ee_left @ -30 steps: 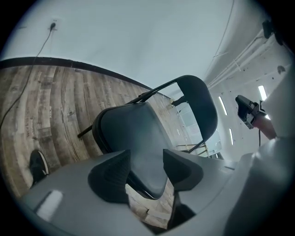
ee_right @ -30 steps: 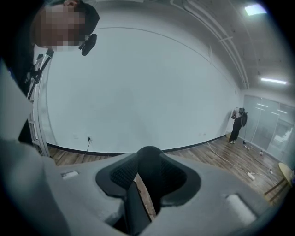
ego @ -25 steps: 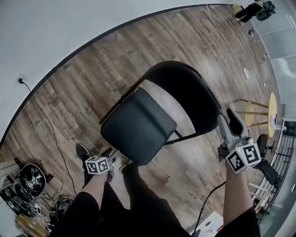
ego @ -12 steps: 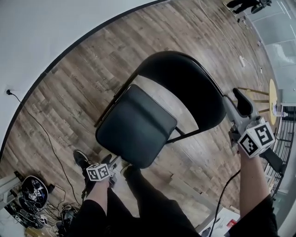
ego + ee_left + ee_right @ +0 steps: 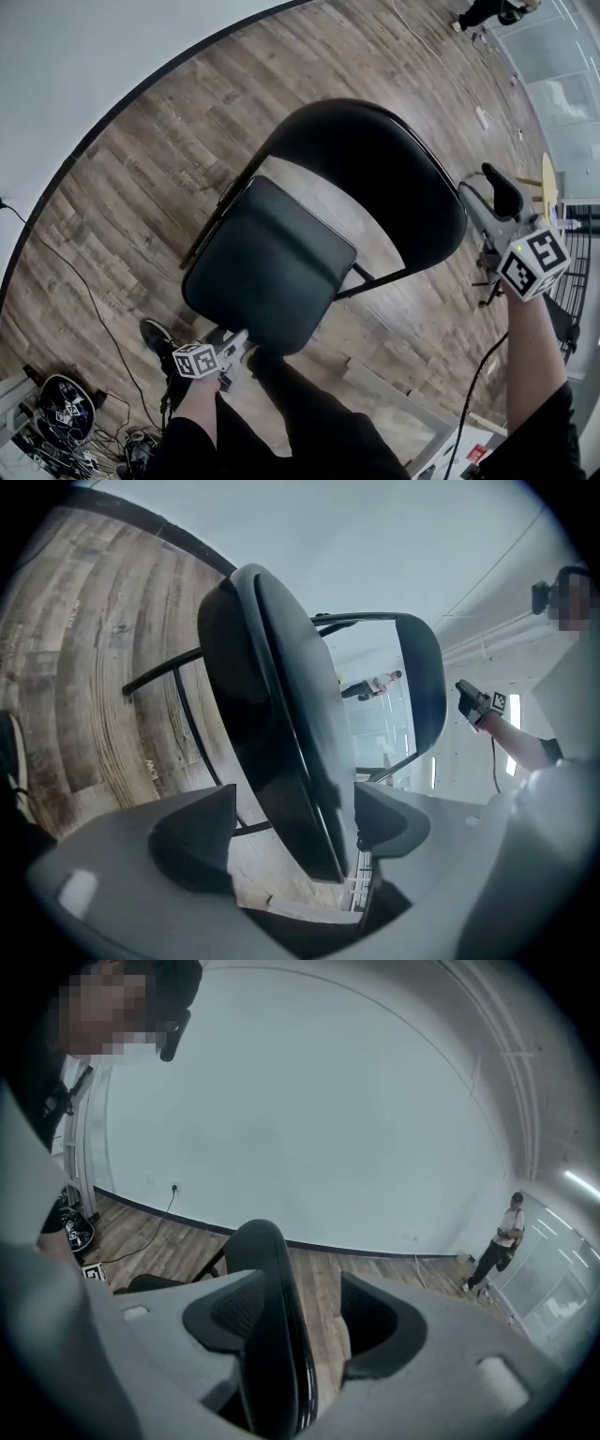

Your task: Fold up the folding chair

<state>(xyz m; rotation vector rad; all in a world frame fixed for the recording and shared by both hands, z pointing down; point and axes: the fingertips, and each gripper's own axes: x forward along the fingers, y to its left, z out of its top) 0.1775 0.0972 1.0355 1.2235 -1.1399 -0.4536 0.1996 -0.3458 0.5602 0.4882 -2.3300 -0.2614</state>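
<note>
jaws on both grippers have just been opening, and the chair (image 5: 309, 141) fills more of the head view than a second ago. it stands on wood floor (image 5: 141, 187), with clear room behind and cables (image 5: 66, 417) near left. the left gripper (image 5: 239, 341) is open, with the seat (image 5: 258, 696) edge between its pads; only its own view shows the gap. the right gripper (image 5: 486, 195) is open around the backrest (image 5: 272, 1288) rim. its view shows a person (image 5: 497, 1239) standing far off.

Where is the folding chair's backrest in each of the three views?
Head view: the backrest, upper centre, broad black curve.
Left gripper view: right of centre, narrow curved panel.
Right gripper view: bottom centre, seen edge-on.
Shared landmark: the wooden floor.
</note>
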